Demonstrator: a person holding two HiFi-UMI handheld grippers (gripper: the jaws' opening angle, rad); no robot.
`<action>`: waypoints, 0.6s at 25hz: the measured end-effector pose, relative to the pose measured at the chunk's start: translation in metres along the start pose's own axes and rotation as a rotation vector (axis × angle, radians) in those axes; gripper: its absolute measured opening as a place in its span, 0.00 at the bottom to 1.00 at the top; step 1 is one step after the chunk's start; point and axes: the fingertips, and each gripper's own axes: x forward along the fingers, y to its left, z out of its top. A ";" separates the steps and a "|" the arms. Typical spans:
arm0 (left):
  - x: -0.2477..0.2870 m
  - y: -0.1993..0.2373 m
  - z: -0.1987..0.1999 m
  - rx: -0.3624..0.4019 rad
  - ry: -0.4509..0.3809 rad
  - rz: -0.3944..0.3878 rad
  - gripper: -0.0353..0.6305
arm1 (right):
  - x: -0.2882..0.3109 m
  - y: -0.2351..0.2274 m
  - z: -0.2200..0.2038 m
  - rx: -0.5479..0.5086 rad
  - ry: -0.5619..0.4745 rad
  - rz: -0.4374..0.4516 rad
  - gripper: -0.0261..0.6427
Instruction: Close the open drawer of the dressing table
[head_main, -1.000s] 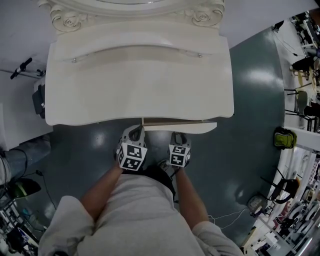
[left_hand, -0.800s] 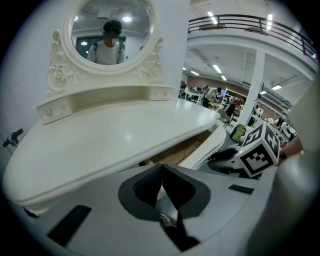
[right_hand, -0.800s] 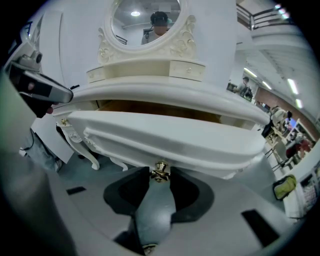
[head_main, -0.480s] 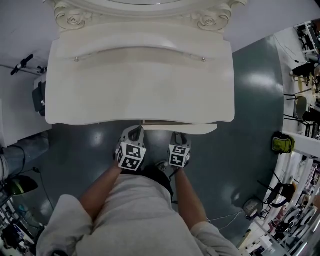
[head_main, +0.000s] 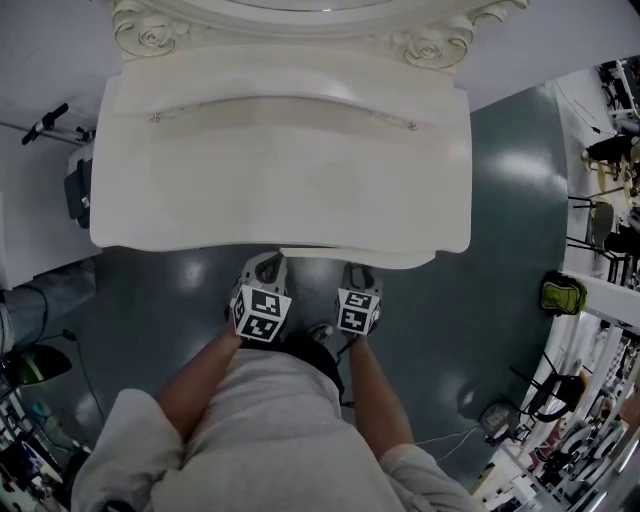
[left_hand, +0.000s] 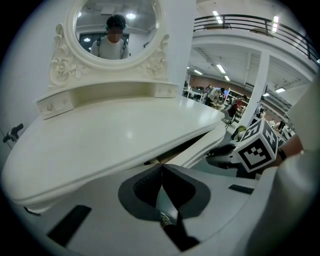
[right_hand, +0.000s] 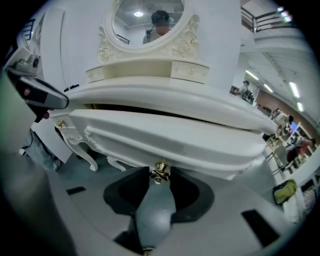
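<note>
Two grippers are held out side by side just beyond the person's pale grey shirt (head_main: 270, 440), each with its marker cube on top, over a dark teal floor (head_main: 500, 300).

The left gripper (left_hand: 161, 171) has its jaws pressed together with nothing between them. Its tips point at the near edge of the dressing table (head_main: 280, 160), by the left end of the drawer (right_hand: 165, 142). Whether they touch the wood cannot be told. A sliver of the drawer's brown inside shows just past those tips.

The right gripper (head_main: 357, 270) is at the drawer's front. Its jaws pinch the small gold knob (right_hand: 160, 172) at their very tips, so the knob sits squarely between the two dark pads (right_hand: 122, 195).

The drawer is open only a little. In the head view its white front shows as a narrow strip jutting towards the person from under the table top, right of centre. In the right gripper view a dark gap runs between the upper edge of the moulded front and the underside of the top. Carved white legs (right_hand: 85, 150) stand below on the left.

At the far edge of the top is a low shelf with small drawers (right_hand: 190, 71). Above it an oval mirror (right_hand: 150, 20) in a scrolled white frame reflects a person.
</note>
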 end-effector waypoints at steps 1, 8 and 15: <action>0.001 0.000 0.000 0.000 0.002 -0.001 0.06 | 0.001 0.000 0.001 0.000 -0.002 0.000 0.25; 0.004 0.002 0.003 -0.008 0.007 0.001 0.06 | 0.007 -0.003 0.010 -0.005 0.000 0.000 0.25; 0.005 0.008 0.004 -0.020 0.015 -0.002 0.06 | 0.013 -0.003 0.018 -0.008 0.005 0.002 0.25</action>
